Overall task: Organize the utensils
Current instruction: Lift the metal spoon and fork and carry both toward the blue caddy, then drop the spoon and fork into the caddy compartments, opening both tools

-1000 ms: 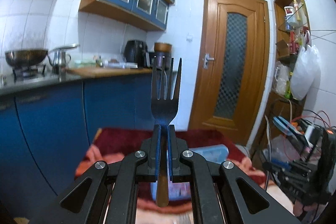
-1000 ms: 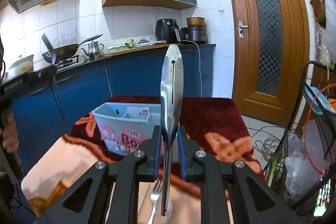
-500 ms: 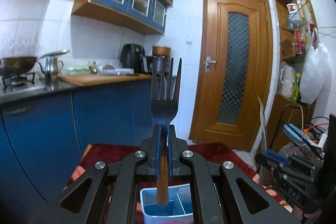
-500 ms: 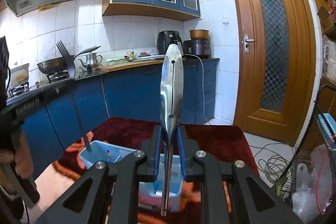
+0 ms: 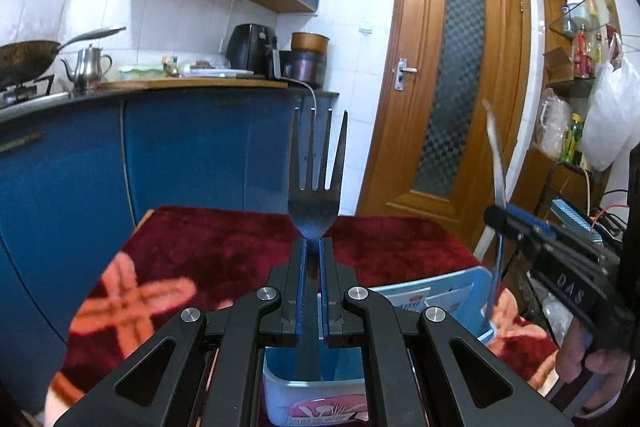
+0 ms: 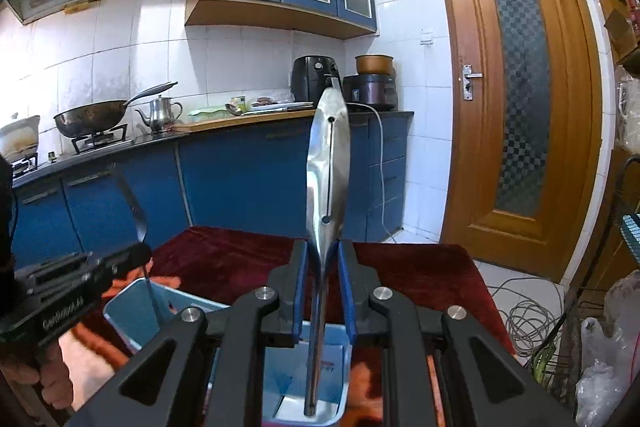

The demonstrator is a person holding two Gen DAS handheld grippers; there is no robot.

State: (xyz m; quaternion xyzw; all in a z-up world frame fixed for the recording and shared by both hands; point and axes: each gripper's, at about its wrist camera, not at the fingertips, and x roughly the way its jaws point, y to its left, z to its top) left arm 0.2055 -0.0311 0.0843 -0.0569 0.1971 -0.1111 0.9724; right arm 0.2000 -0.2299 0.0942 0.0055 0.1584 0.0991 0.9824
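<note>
Fork: fork (image 5: pixel 316 187) upright, tines up, handle hanging into the blue bin (image 5: pixel 476 291).
Left gripper: left gripper (image 5: pixel 313 251) clamped on the fork's neck.
Slotted utensil: slotted utensil (image 6: pixel 327 171) upright over the bin (image 6: pixel 132 295).
Right gripper: right gripper (image 6: pixel 323 255) closed on its handle.
Surface: dark red floral cloth (image 5: pixel 224 247).
Room: blue cabinets (image 6: pixel 248 179), wooden door (image 6: pixel 516 99), wok (image 6: pixel 90 121).
Writing: lettering on the grippers' bodies, too blurred to read surely.
</note>
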